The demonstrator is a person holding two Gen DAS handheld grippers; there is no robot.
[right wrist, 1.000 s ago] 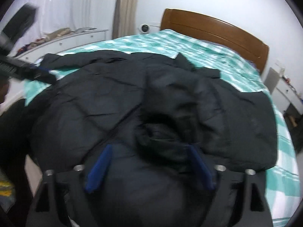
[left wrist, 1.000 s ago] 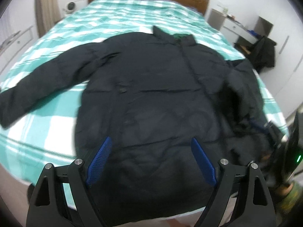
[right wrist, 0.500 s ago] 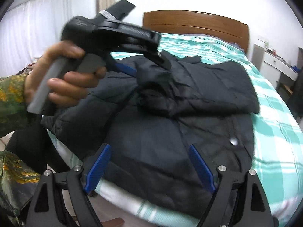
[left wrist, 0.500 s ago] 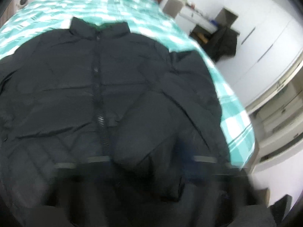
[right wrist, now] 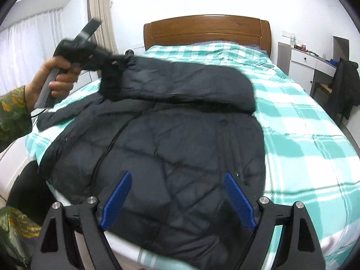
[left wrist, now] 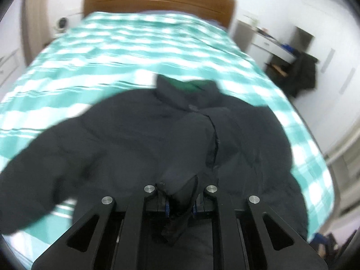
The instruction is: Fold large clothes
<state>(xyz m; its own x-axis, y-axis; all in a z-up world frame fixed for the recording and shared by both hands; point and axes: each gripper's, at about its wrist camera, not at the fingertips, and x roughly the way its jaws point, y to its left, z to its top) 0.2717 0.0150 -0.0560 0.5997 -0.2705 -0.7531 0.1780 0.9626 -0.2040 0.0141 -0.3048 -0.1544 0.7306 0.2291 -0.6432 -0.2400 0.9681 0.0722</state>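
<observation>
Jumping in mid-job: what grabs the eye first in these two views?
A big black puffer jacket sprawls across the teal-and-white checked bed. The left gripper is shut on a sleeve cuff, holding it raised at upper left. The right gripper hovers open over the hem.

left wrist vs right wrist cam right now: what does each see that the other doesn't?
Left wrist only: the left gripper from behind, its jaws shut on a fold of the jacket, and the jacket's collar with green lining.

Right wrist only: the right gripper open over the jacket's lower part, empty; the person's hand lifting a sleeve across the jacket; the curtain.

Both: the dark jacket on the green checked bed, the wooden headboard, the dark garment on a chair.
</observation>
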